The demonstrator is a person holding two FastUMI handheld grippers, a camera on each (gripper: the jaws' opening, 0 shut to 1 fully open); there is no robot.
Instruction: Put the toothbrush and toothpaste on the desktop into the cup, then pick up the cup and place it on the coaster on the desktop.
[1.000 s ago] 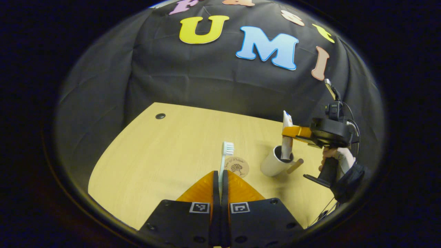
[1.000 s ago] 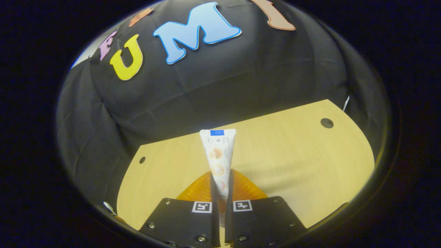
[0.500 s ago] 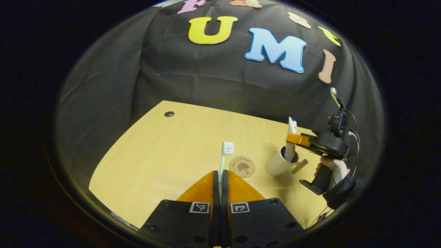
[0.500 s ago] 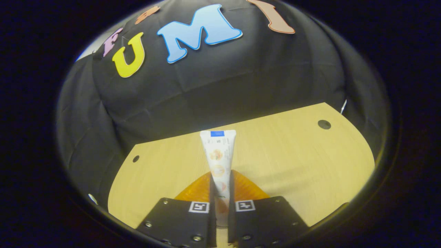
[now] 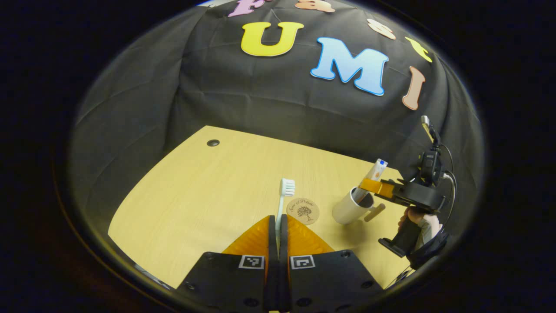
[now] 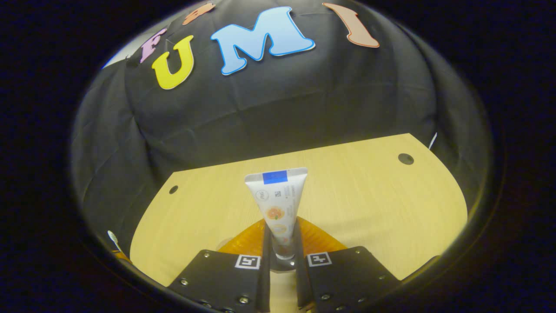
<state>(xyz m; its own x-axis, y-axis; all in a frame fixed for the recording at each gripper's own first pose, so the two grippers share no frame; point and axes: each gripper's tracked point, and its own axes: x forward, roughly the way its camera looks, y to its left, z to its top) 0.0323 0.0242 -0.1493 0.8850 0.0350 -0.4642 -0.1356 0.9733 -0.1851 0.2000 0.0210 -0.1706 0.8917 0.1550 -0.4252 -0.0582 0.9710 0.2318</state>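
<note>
Toothpaste (image 6: 278, 204) leans in the cup (image 5: 349, 208) between slightly parted right jaws, left jaws clamp the toothbrush (image 5: 284, 195)

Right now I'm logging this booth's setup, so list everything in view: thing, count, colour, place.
Desk: one, light wood, in front of the black cloth wall.
Cable holes: two, dark, near the desk's back corners.
Coaster: one, round, tan with a tree print, mid-desk, bare.
Cup: one, white with a wooden handle, right of the coaster.
Toothpaste: one, white tube with a blue end, leaning in the cup.
Toothbrush: one, pale, bristles up, above the desk.
Left tongs: orange fingers, shut on the toothbrush.
Right tongs: fingers slightly apart around the toothpaste.
Hand: one, holding the right tongs' grip.
</note>
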